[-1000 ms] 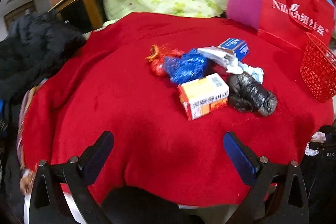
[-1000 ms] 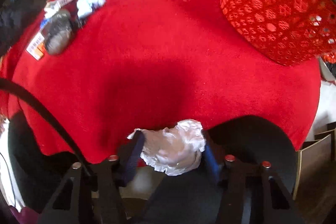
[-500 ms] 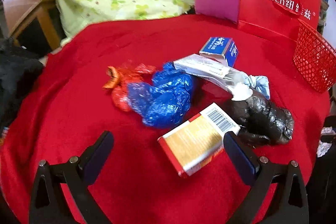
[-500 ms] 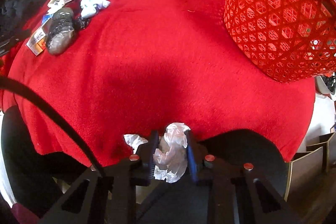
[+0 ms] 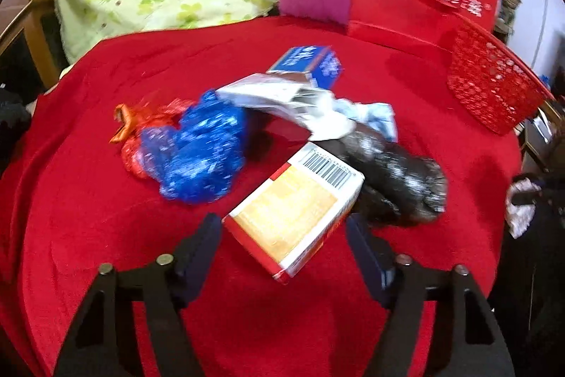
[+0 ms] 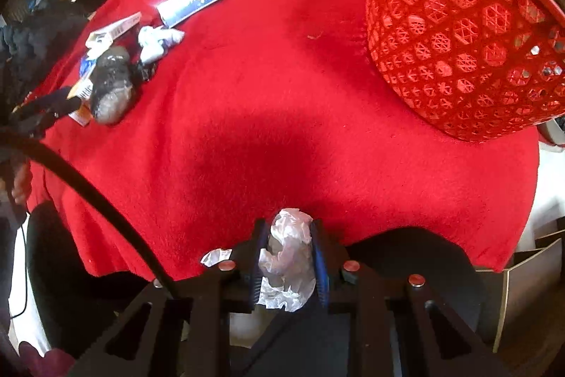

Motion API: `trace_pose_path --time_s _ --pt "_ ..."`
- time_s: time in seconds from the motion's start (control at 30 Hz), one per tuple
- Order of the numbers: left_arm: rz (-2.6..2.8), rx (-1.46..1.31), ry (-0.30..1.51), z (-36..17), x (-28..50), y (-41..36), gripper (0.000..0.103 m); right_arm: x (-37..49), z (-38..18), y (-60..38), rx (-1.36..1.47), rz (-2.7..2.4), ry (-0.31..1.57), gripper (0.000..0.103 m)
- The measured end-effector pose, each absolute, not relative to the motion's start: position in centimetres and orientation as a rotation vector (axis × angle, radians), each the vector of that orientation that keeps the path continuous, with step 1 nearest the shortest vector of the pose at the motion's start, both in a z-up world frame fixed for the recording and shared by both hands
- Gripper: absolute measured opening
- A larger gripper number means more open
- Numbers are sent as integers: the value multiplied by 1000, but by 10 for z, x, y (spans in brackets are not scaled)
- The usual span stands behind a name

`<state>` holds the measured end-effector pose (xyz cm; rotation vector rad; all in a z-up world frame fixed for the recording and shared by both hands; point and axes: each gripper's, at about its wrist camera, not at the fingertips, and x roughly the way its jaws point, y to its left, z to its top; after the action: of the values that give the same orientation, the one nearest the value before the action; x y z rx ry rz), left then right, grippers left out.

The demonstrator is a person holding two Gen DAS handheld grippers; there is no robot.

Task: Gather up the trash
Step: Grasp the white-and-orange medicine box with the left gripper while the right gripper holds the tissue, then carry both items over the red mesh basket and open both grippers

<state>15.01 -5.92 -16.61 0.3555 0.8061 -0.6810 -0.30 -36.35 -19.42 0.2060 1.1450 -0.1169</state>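
Red cloth (image 6: 268,87) covers the table, where most trash is uncollected: the right gripper (image 6: 287,257) is pinched on a crumpled white plastic wad (image 6: 287,253) at the near edge, short of the red lattice plastic basket (image 6: 455,34). The left gripper (image 5: 284,235) is closing around the yellow-and-white barcoded carton (image 5: 295,207), pads not yet pressing. Whether the basket holds anything is hidden, and blur obscures the pile behind the carton.

A crumpled white plastic wrapper (image 6: 287,257) is sitting pinched upright above the red cloth's near edge. A yellow-and-red cardboard box with a barcode (image 5: 295,212) is lying tilted against a dark grey crumpled plastic bag (image 5: 399,179). A crinkled blue foil bag (image 5: 197,151), an orange-red wrapper (image 5: 141,122), a flattened white carton (image 5: 279,98) and a small blue box (image 5: 309,62) are lying clustered behind.
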Motion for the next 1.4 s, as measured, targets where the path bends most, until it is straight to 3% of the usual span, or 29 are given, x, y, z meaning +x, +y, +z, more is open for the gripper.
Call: trace_pose_path --time_s 0.07,0.17,0.4,0.57,0.63,0.73,0.87,1.07,1.4 --pt "-674 368 812 -166 148 -62 57 -7 -190 -368 223 -121 1131 26" --pt "-677 336 822 -166 146 -60 54 -12 -181 -374 247 -117 1105 26" --pt "-679 275 830 -167 144 -53 54 -22 -160 -375 294 -81 1030 26" --pt "-659 306 821 -168 149 -58 69 -7 -149 -362 311 -48 997 26" --pt "-653 314 828 -170 155 -61 69 -5 -144 -357 312 -35 990 26" --pt "-655 305 830 -172 160 -66 69 -2 -140 -350 307 -24 983 26" --pt "-644 278 843 -176 161 -67 58 -3 -134 -347 295 -21 960 26" --pt "-594 227 817 -166 146 -50 56 -14 -108 -354 311 -18 875 26" --pt "-620 174 660 -86 106 -38 56 -36 -36 -378 193 -148 687 26"
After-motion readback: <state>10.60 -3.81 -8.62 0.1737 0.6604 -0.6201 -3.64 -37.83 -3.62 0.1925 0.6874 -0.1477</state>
